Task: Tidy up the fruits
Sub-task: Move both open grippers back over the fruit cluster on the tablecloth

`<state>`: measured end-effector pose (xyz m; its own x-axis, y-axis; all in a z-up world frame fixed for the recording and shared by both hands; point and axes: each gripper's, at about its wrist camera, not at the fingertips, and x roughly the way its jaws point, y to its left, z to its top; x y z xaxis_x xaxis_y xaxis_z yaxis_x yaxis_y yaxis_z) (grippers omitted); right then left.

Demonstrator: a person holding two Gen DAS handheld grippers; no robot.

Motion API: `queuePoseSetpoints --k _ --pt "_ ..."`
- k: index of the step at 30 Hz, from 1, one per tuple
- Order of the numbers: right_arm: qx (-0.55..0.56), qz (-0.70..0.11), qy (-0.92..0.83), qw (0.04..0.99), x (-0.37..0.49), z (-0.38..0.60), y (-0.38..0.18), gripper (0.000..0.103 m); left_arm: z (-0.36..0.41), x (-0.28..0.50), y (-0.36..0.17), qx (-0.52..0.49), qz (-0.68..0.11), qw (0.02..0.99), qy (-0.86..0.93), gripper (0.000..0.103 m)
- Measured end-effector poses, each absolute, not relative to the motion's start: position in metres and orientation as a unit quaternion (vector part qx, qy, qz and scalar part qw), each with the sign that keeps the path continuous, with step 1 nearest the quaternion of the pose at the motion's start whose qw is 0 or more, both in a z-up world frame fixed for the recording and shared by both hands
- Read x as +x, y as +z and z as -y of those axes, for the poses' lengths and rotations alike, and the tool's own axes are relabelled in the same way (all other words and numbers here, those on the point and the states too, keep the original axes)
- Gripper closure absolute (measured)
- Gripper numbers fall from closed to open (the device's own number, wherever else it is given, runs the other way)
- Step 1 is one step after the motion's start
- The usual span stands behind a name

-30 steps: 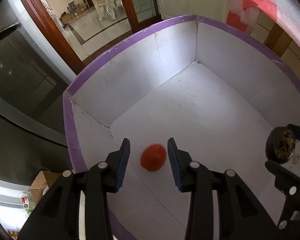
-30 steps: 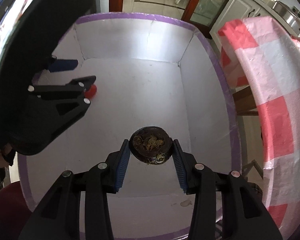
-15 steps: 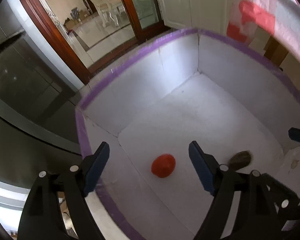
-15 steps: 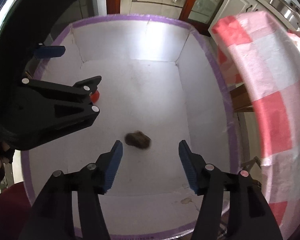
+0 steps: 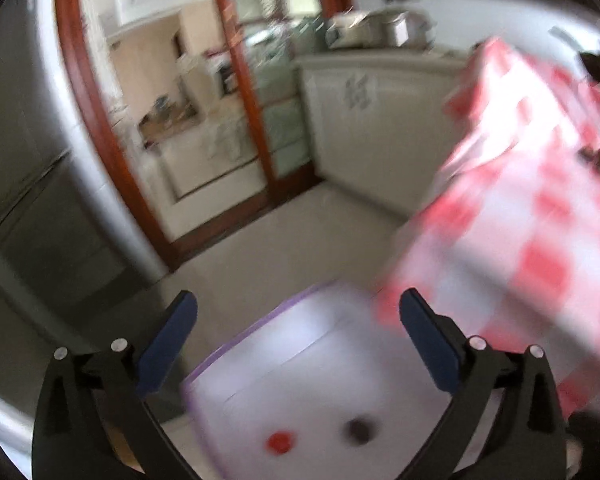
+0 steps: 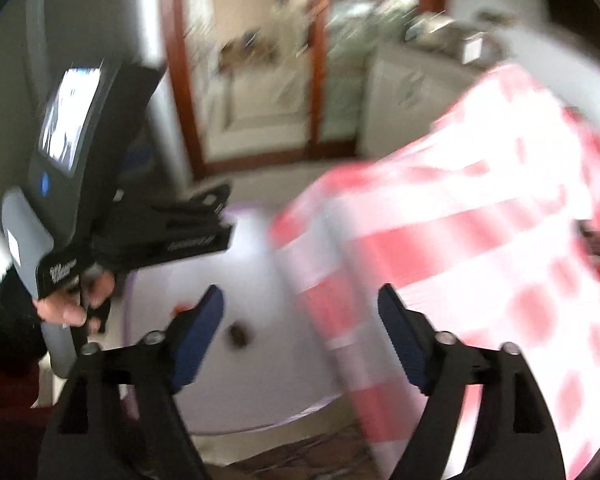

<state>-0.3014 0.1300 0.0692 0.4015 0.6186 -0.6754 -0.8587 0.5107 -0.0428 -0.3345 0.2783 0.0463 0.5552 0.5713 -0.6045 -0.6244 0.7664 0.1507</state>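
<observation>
Red fruit (image 5: 280, 441) and dark fruit (image 5: 359, 430) lie apart on floor of white box (image 5: 300, 344), beside checked-cloth bench (image 5: 520, 248); risk, judged: blurred views could mislead next reach toward bench; left gripper (image 5: 298, 328) and right gripper (image 6: 300, 320) fingers wide apart, holding nothing.

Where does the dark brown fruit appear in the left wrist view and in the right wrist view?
Left wrist view: the dark brown fruit lies low, right of centre, beside the red fruit.
Right wrist view: it lies low, left of centre, by the right tool's left finger.
Shared landmark: the white box with purple rim.
</observation>
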Motion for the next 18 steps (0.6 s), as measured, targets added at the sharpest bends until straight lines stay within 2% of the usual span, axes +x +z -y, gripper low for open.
queuePoseSetpoints --k 3,6,11,16,18 --pt "-0.141 -0.284 0.385 0.867 -0.254 -0.067 0.097 0.016 -0.234 -0.283 0.067 -0.041 -0.316 0.913 0.255 0.002" --pt "-0.085 -0.305 0.308 0.897 -0.203 -0.008 0.097 0.016 -0.188 -0.224 0.071 -0.051 -0.320 0.931 0.166 0.002" --pt "-0.003 -0.349 0.158 0.923 -0.110 0.111 0.075 0.016 -0.109 -0.102 0.044 -0.077 -0.358 0.928 0.070 0.002" --pt "0.059 -0.382 0.048 0.921 -0.036 0.195 0.041 0.016 -0.041 -0.020 0.023 -0.093 -0.388 0.917 0.018 0.002" --pt "0.078 -0.397 0.023 0.914 -0.006 0.217 0.030 0.016 -0.029 0.005 0.024 -0.098 -0.376 0.922 0.004 0.002"
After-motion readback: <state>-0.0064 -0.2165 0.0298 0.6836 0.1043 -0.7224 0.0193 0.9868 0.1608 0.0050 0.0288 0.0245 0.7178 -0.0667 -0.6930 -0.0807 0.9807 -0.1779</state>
